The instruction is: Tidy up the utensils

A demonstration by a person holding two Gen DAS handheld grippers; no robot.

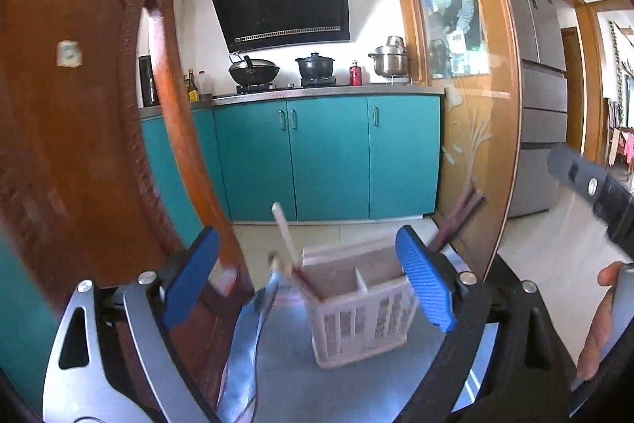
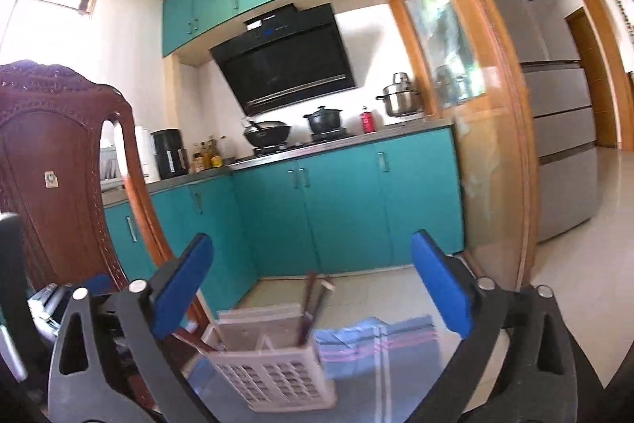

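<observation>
Caddy (image 1: 358, 320): white slotted plastic, rectangular, divided compartments, on table (image 1: 301, 375) w/ blue cloth | sticks (image 1: 455, 221): dark reddish pair upright in far compartment, pale one (image 1: 285, 228) leaning at near-left corner | L gripper (image 1: 313, 284): jaws wide, empty, caddy ahead betw. blue ribbed pads | R gripper (image 2: 313, 292): jaws wide, empty, caddy just below.

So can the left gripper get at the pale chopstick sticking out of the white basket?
Probably yes: the left gripper is open, and the pale chopstick stands clear above the white basket between its fingers.
</observation>
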